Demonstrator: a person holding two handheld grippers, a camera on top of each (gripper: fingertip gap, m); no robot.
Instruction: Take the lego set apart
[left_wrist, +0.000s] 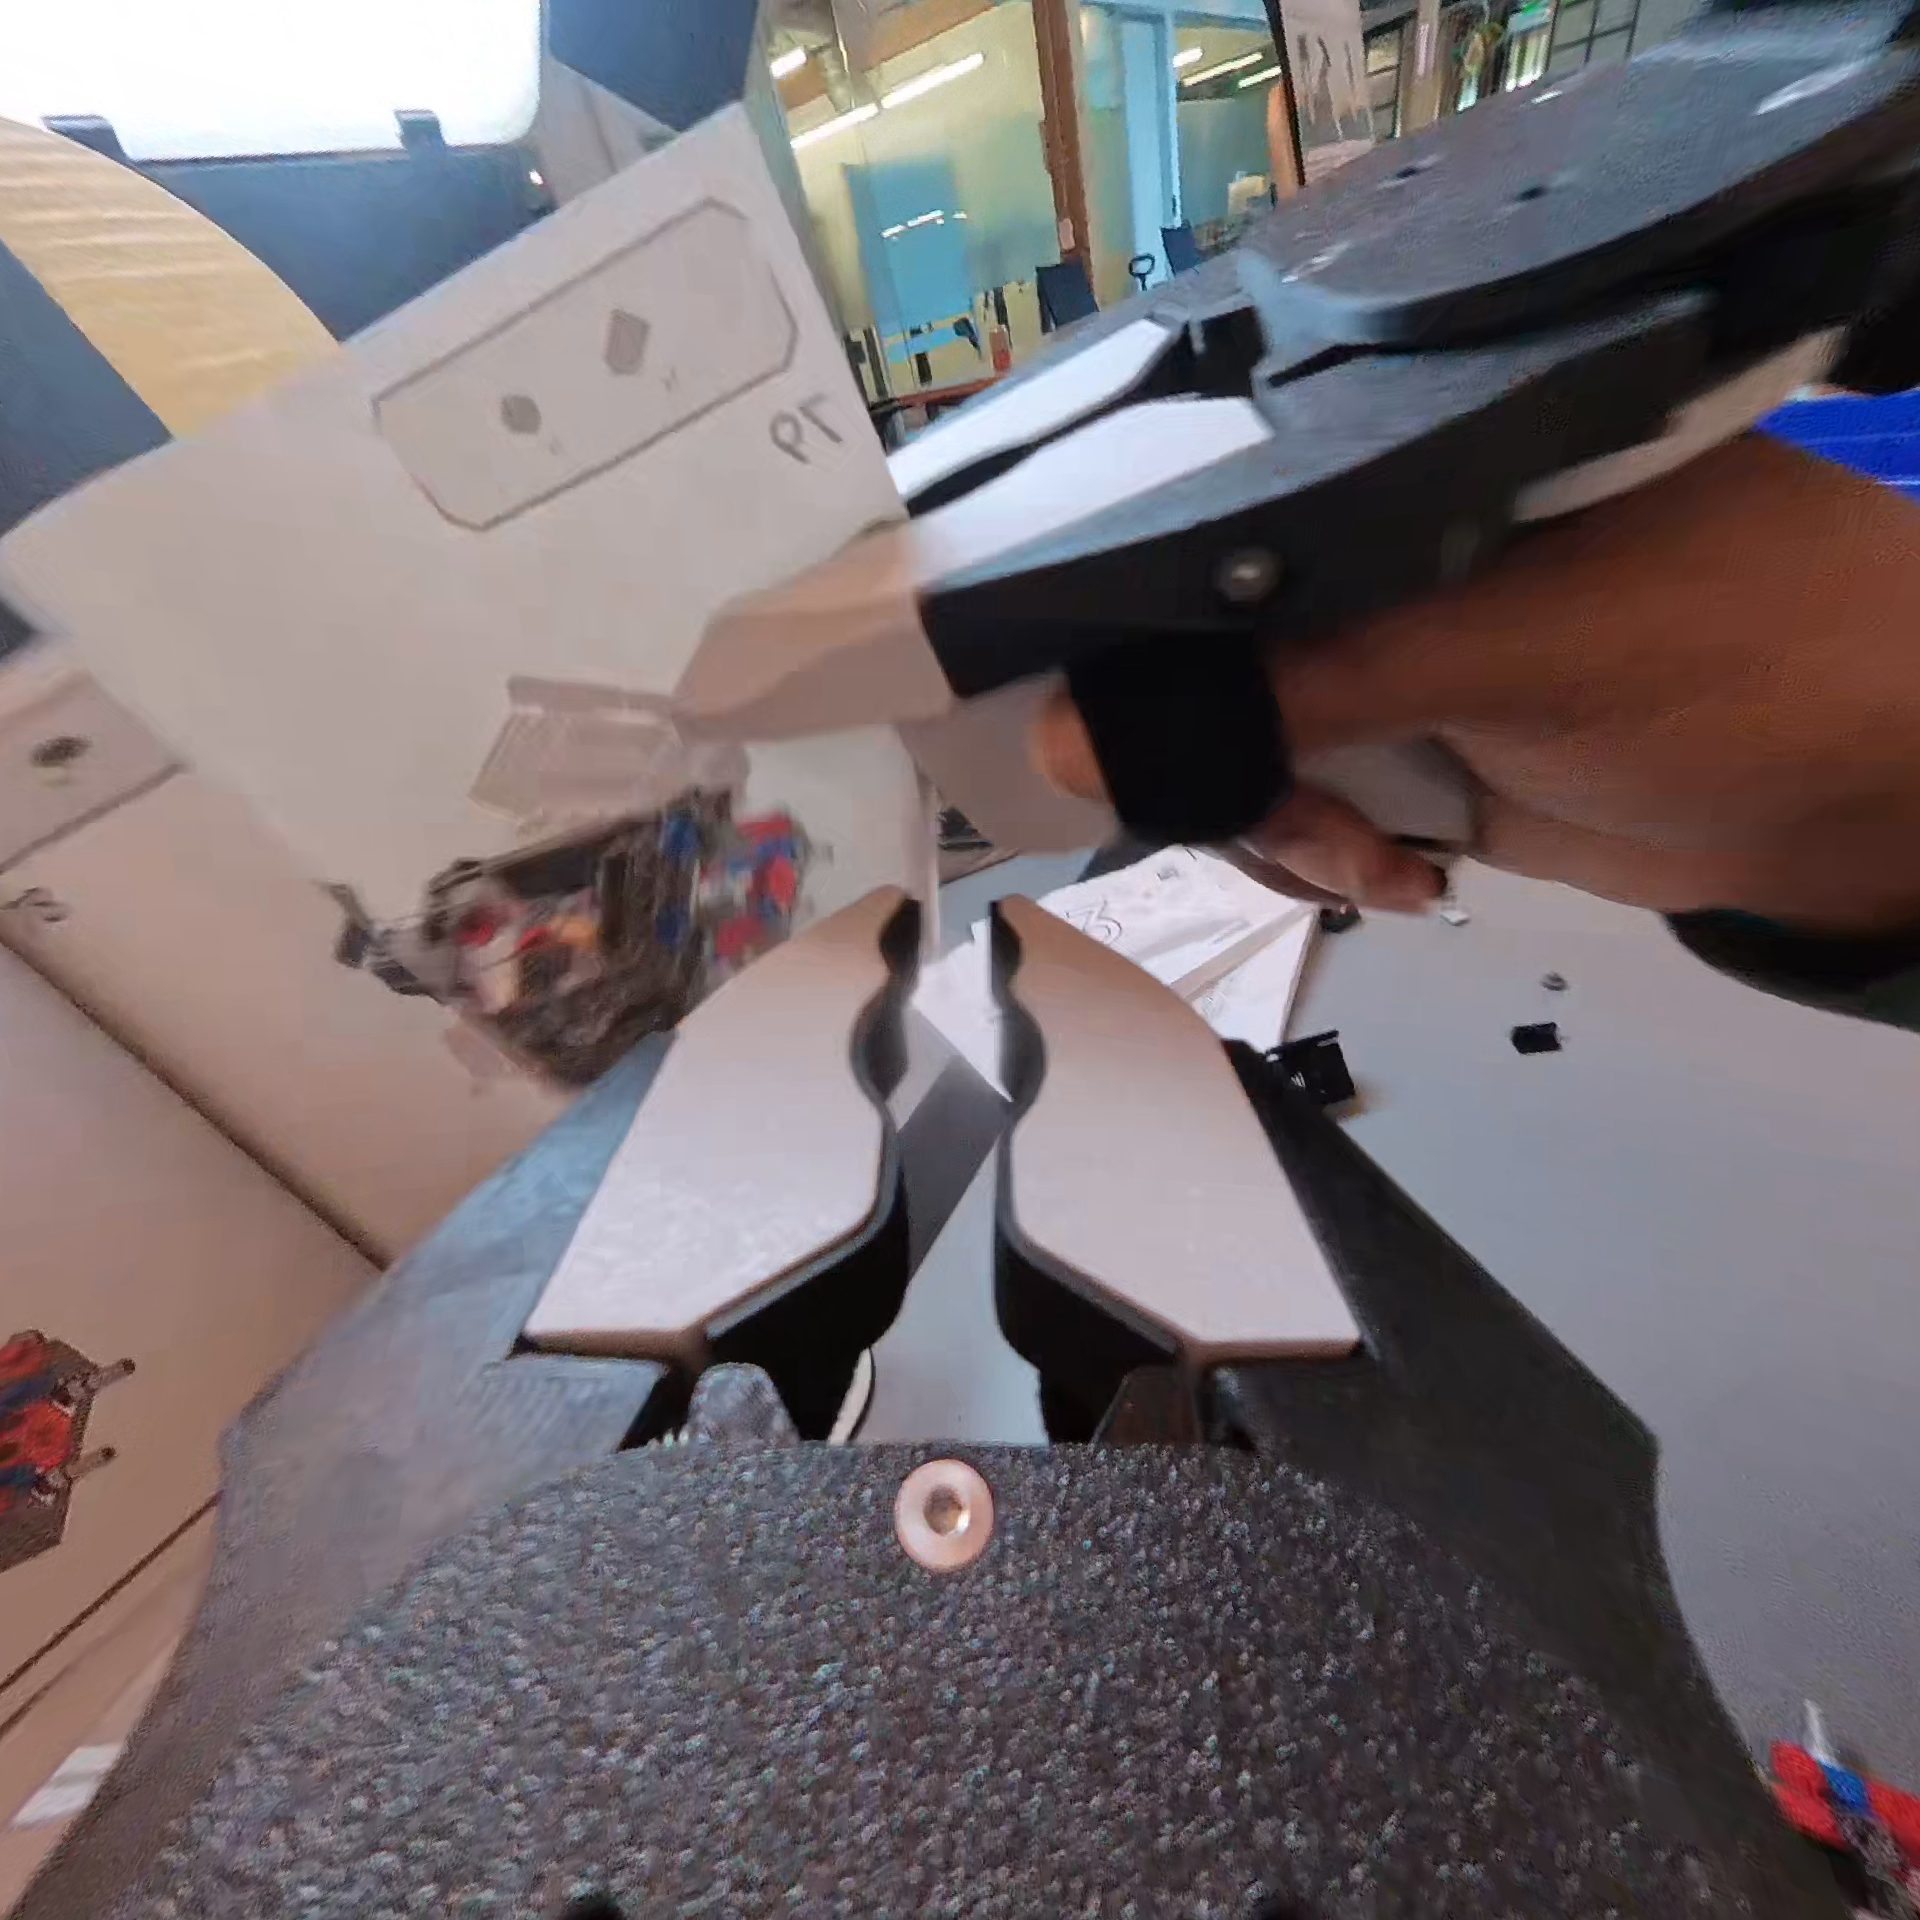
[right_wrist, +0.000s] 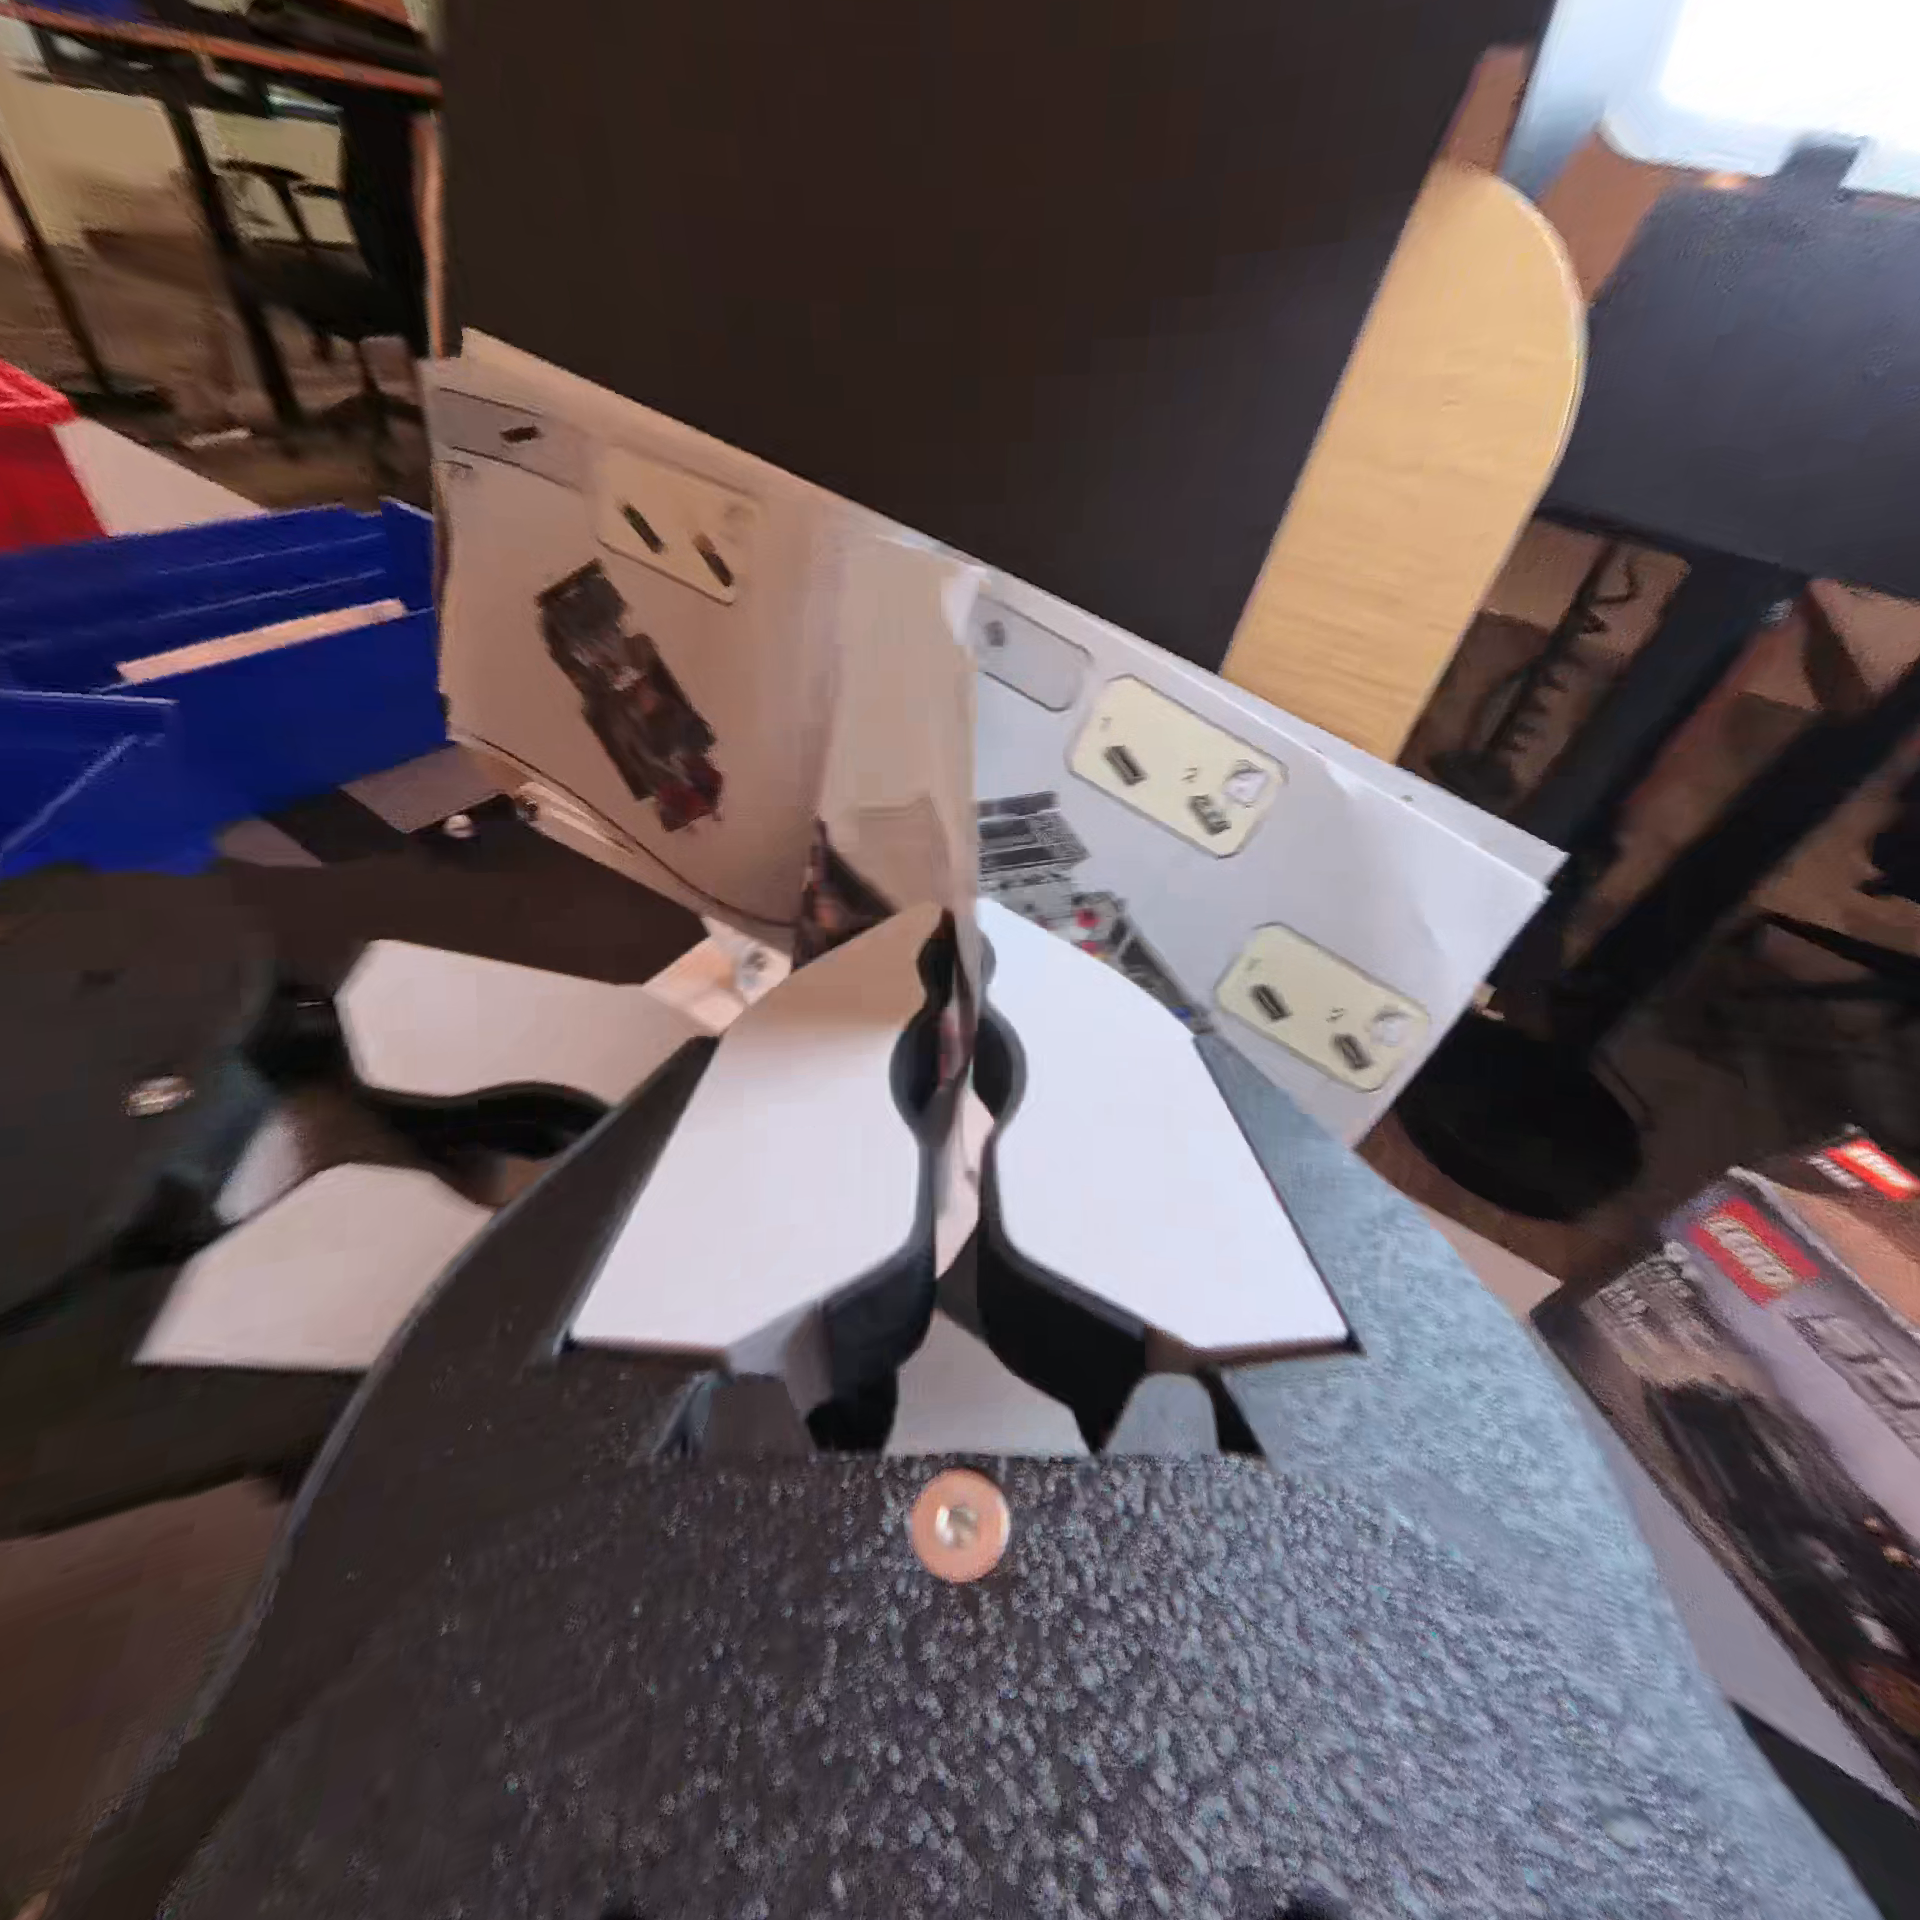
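A page of the instruction booklet (right_wrist: 1195, 790) is pinched between the nearly closed fingers of the right hand-held gripper (right_wrist: 961, 935), while the left hand-held gripper (left_wrist: 951, 914) is held a narrow gap apart with a thin page edge standing at its tips, contact not being clear. The booklet is seen lifted and fanned open above the grey counter (left_wrist: 1558, 1195), white pages printed with build pictures, all blurred. Small black lego pieces (left_wrist: 1536, 1037) are scattered on the counter, and a red-and-blue lego fragment (left_wrist: 1839, 1803) is cut off at the frame corner.
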